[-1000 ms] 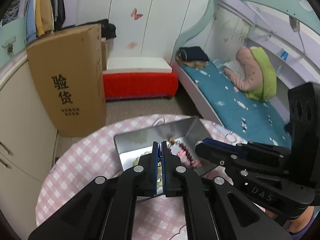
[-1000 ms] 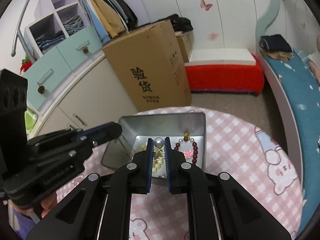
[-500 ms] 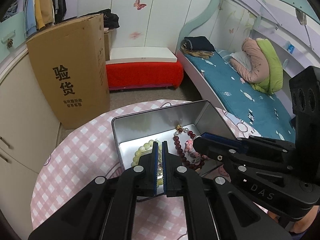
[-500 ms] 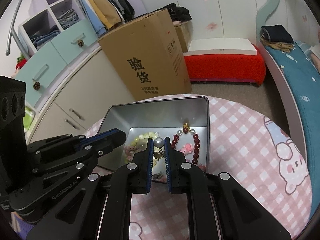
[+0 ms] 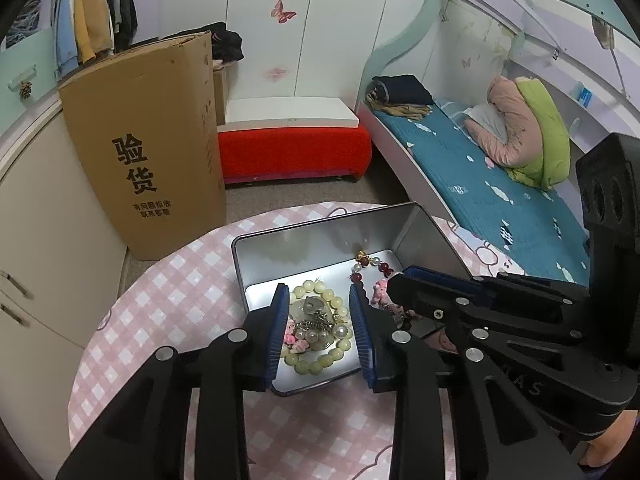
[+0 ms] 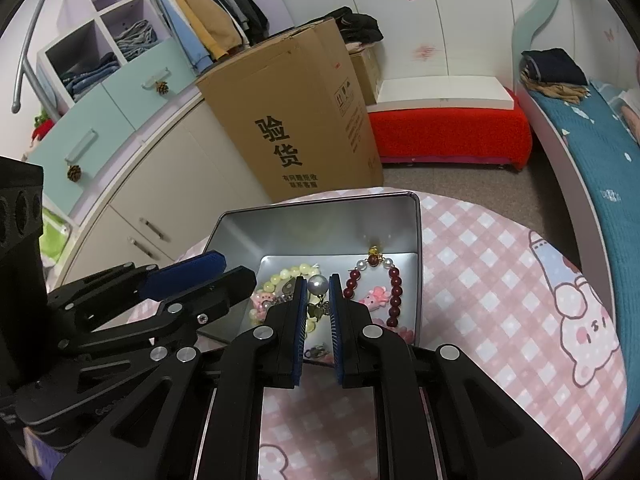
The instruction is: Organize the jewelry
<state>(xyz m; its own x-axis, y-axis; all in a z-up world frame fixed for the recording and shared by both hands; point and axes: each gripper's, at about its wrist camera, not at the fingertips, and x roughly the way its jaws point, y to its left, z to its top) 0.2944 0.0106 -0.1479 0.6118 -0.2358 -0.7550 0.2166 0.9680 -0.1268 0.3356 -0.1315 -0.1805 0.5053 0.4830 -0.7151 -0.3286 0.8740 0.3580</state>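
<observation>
An open silver tin (image 5: 320, 236) (image 6: 320, 220) sits on the pink checked round table. It holds a pale green bead bracelet (image 5: 316, 364), a dark red bead bracelet (image 6: 394, 292) with a pink charm, and a chain with pearls (image 5: 320, 330). My left gripper (image 5: 320, 300) is open over the green bracelet and holds nothing. My right gripper (image 6: 319, 284) is shut on a grey pearl pendant (image 6: 318, 285) with a small charm hanging below, held over the tin's middle. Each gripper shows in the other's view.
The pink checked tablecloth (image 6: 500, 280) has bunny prints. A tall cardboard box (image 5: 148, 152) stands on the floor behind the table, a red bench (image 5: 292, 148) beyond it, cabinets (image 6: 132, 208) at left and a bed (image 5: 500, 188) at right.
My left gripper has opened and dropped the chain with pearls onto the green bracelet in the tin. Both grippers have moved closer over the tin. The right one still holds the pearl pendant.
</observation>
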